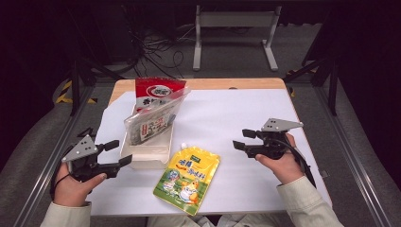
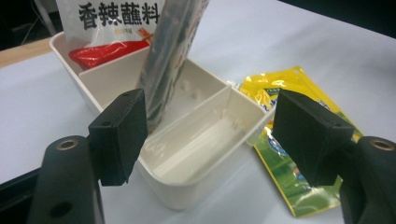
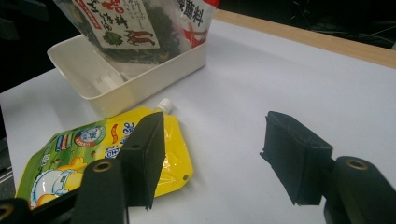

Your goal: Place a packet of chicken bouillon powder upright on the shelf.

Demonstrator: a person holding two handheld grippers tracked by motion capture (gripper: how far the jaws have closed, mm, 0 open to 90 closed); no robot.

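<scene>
A cream divided box stands left of centre on the white table cover. A red-and-white packet and a clear packet of dark contents stand upright in it. A yellow spouted pouch lies flat in front of the box. My left gripper is open and holds nothing, just left of the box. My right gripper is open over bare cover, right of the pouch.
The white cover spreads over a wooden table. A white table frame and loose cables lie on the floor beyond. Metal rails run along both sides.
</scene>
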